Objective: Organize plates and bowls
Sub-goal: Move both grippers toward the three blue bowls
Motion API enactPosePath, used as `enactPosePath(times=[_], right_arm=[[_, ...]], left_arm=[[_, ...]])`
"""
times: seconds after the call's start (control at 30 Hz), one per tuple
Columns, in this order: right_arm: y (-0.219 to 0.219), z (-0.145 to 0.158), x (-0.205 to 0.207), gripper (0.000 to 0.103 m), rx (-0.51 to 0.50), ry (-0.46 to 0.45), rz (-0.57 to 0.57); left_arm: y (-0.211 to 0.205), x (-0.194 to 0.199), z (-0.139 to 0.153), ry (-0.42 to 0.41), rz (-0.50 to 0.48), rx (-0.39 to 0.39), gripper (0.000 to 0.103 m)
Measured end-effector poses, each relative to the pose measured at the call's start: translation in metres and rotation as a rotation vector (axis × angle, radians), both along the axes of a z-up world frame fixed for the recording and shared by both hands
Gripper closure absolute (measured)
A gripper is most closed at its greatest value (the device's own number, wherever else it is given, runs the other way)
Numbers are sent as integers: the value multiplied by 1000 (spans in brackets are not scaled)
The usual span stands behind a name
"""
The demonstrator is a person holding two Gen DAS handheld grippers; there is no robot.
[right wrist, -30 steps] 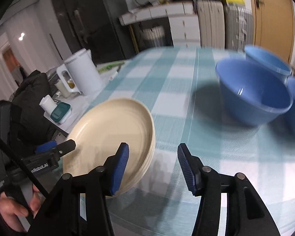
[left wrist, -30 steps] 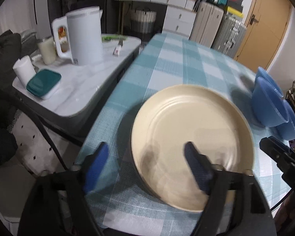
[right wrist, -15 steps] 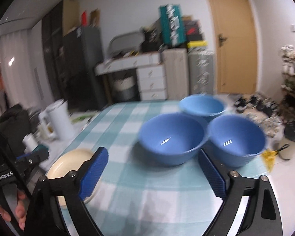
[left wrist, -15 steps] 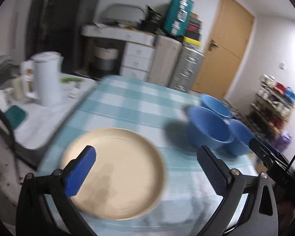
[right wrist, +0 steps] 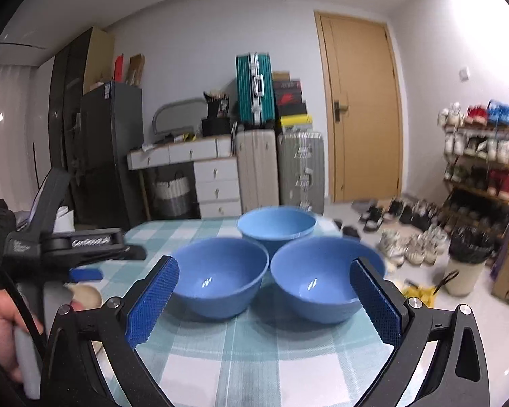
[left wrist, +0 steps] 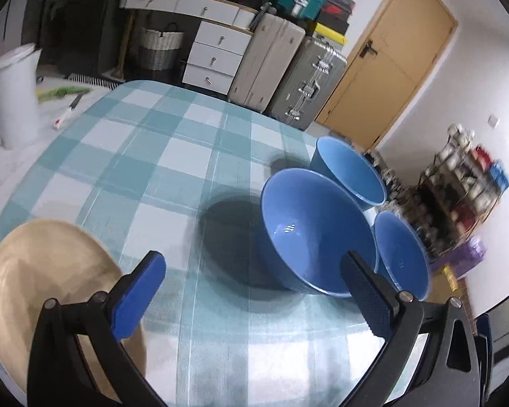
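A: Both tools are spread wide and empty. Our left tool (left wrist: 251, 291) hangs over the checked counter (left wrist: 146, 156) with the cream plate (left wrist: 40, 271) under its left finger, and our right tool (right wrist: 264, 302) faces the bowls with nothing between its fingers.

B: Three blue bowls, then, bunched at the right side of the counter. From the right view we have the left bowl (right wrist: 220, 274), the right bowl (right wrist: 322, 278) and the far bowl (right wrist: 276, 225) behind the pair, rims touching or nearly so.

A: We judge the step in hand to be nesting them. The right bowl sits nearest our right tool, so we would take that one first.

B: Agreed. We should bring one finger inside the rim and one outside, pinch the wall low enough that it does not tip, and lift straight up before moving sideways, since the neighbours are so close that a slide would knock them.

A: And that bowl looks near the counter's edge, so we lift it inward. The plate stays where it is, well apart from the bowls.
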State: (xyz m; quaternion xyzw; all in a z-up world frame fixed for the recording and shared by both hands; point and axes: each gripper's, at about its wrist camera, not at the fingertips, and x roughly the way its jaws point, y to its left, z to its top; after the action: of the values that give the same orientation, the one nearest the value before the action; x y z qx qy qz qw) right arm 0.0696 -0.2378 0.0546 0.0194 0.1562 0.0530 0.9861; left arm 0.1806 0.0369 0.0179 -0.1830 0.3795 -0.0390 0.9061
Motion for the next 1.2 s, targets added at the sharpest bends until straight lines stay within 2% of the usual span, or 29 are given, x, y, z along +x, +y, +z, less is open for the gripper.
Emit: enactPosePath(times=[0.13, 0.27, 0.37, 0.5, 0.63, 0.83, 0.9, 0.97, 1.03, 1.13, 1.2], right_arm=[[8, -5, 2, 1, -41, -11, 39], [21, -8, 0, 1, -55, -19, 69], [27, -8, -3, 1, -76, -35, 73], [32, -11, -3, 1, -109, -46, 51], [33, -16, 2, 1, -125, -37, 16], [27, -12, -3, 1, -119, -78, -45], [22, -9, -5, 1, -109, -91, -58], [18, -8, -7, 1, -100, -97, -65], [13, -6, -7, 1, -90, -97, -69], [8, -6, -6, 1, -80, -90, -78], [5, -4, -6, 1, -76, -84, -96]], left_arm=[[-6, -12, 3, -75, 34, 73, 0], [-2, -31, 24, -190, 72, 95, 0], [-4, -66, 52, -364, 103, 132, 0], [-12, -126, 94, -642, 155, 281, 0], [-11, -178, 122, -823, 207, 375, 0], [-14, -217, 168, -898, 153, 413, 0], [-14, -231, 182, -942, 139, 377, 0], [-13, -247, 198, -992, 132, 303, 0], [-16, -257, 209, -1032, 146, 282, 0], [-27, -265, 214, -1130, 152, 308, 0], [-34, -244, 206, -1108, 139, 365, 0]])
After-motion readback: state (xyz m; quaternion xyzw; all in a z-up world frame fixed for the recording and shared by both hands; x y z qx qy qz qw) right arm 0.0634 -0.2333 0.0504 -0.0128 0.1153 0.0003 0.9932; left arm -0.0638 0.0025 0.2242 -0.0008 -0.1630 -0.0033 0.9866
